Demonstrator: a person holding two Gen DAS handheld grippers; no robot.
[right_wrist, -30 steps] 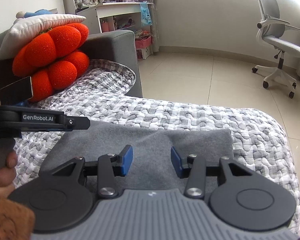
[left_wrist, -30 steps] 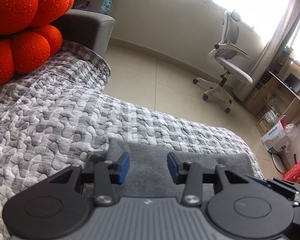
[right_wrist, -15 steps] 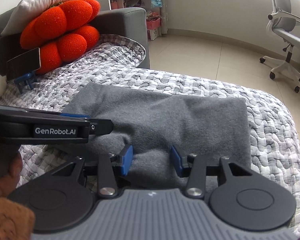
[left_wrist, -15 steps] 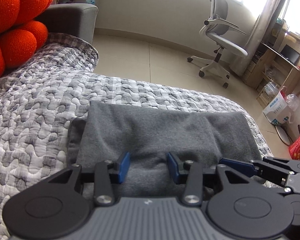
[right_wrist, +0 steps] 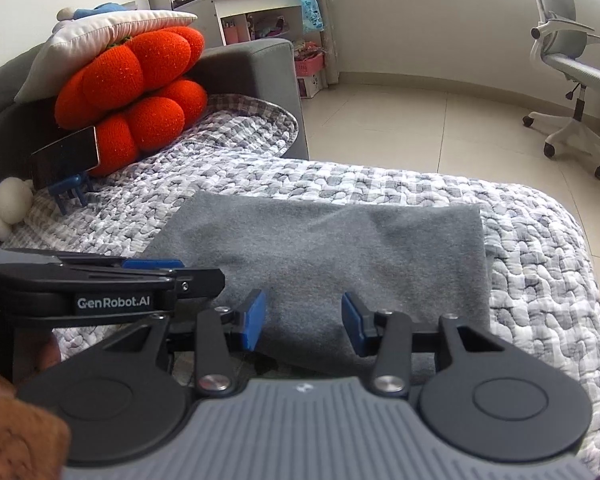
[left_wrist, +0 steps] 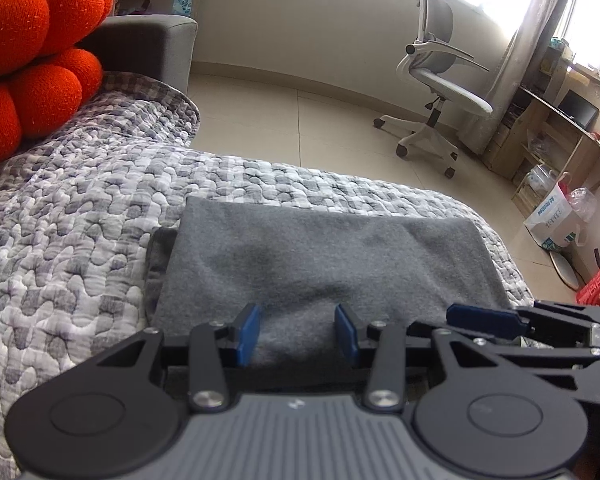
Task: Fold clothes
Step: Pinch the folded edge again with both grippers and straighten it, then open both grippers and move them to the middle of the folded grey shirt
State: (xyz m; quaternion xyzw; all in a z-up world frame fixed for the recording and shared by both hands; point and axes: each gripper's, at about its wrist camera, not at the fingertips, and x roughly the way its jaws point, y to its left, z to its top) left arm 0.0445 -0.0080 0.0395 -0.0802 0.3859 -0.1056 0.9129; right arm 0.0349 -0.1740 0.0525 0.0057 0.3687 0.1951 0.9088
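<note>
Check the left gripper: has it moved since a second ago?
Yes. The left gripper has pulled back toward the near edge of the grey folded garment: far more cloth shows ahead of its fingertips now, and the orange cushion sits further left.

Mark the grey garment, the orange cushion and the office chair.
grey garment (left_wrist: 324, 256): left wrist view, middle of the folded top layer.
orange cushion (right_wrist: 140, 92): right wrist view, a central lobe.
office chair (left_wrist: 440, 80): left wrist view, front of the seat.
</note>
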